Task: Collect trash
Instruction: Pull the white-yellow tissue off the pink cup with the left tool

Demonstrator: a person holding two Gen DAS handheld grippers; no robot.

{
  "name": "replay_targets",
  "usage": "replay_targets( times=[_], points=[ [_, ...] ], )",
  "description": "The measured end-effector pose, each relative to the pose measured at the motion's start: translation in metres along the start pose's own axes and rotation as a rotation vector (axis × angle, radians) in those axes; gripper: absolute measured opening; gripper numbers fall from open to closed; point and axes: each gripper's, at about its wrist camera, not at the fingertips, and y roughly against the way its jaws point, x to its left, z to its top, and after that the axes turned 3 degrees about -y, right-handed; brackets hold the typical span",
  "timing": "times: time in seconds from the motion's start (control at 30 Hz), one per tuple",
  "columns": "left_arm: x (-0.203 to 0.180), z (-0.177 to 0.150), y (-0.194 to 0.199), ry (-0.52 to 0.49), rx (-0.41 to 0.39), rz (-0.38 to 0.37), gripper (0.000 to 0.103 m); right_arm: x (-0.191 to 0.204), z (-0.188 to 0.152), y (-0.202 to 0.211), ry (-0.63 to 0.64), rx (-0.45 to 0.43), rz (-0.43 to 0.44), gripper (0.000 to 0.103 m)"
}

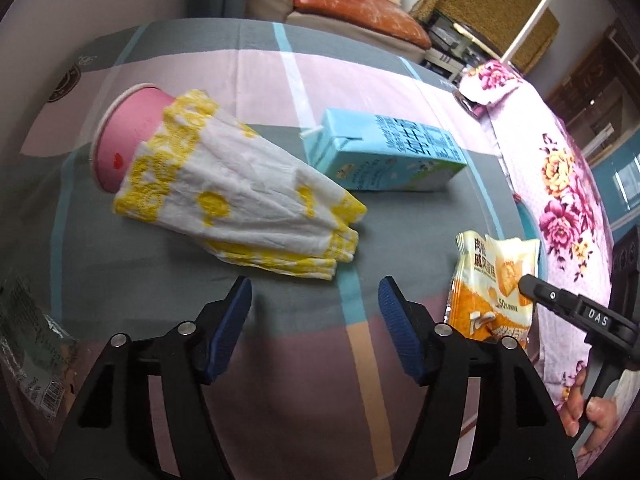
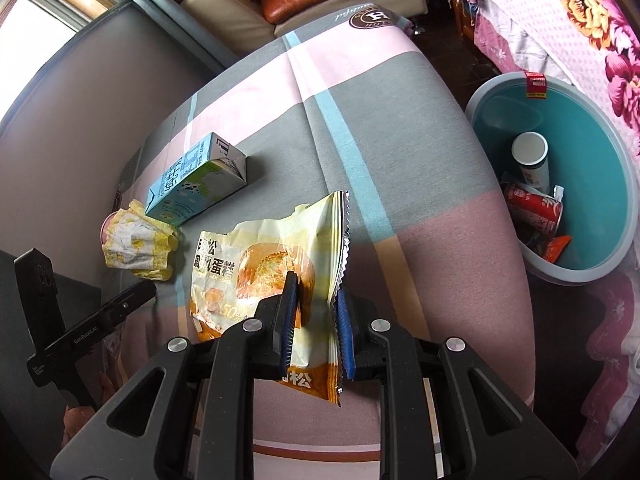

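The snack bag (image 2: 272,264) was yellow and orange, with a cake picture on it. The right tongs (image 2: 316,320) were closed tight on its near part, one blue pad on each side, and the bag stuck up from them, crinkled. In the left view the same bag (image 1: 494,288) was on the right, with the black tip of the right tongs (image 1: 532,286) on it.

The left tongs (image 1: 316,320) were wide open and held nothing. They hung over the cloth (image 1: 280,340) with its grey, pink and blue squares.

Just past the left tongs lay a pink cup (image 1: 128,140) on its side. A white and yellow napkin (image 1: 240,192) was stuffed in it and spread out toward the tongs. To the right of the cup, a bit farther away, lay a blue milk box (image 1: 384,156) on its side with a white straw in it. In the right view the milk box (image 2: 192,180) was far and to the left of the bag, and the napkin (image 2: 136,244) was just near it.

The bin (image 2: 600,152) stood to the right of the cloth, next to a flowery blanket (image 2: 580,12). It was teal inside, with a white cup (image 2: 530,154), a red can (image 2: 536,208) and some wrappers in it.

A clear bag (image 1: 28,344) lay at the left edge. A couch (image 1: 360,4) sat far away.
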Motion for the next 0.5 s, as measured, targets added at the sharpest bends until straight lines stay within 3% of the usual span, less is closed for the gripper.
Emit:
replay_targets(
  times=[0.1,0.2,0.33,0.5],
  points=[
    [0.014,0.011,0.012,0.047,-0.051,0.054,0.07,0.011,0.003,-0.006,0.02,0.006,0.009,0.019],
    [0.02,0.023,0.02,0.057,-0.083,0.081,0.081,0.02,0.005,-0.009,0.035,0.01,0.009,0.02],
    [0.026,0.035,0.018,0.142,-0.1,0.123,0.088,0.028,0.007,-0.015,0.043,0.016,0.008,0.021],
    [0.026,0.044,0.005,0.212,-0.104,0.206,0.089,0.037,0.007,-0.019,0.061,0.025,-0.001,0.022]
  ],
)
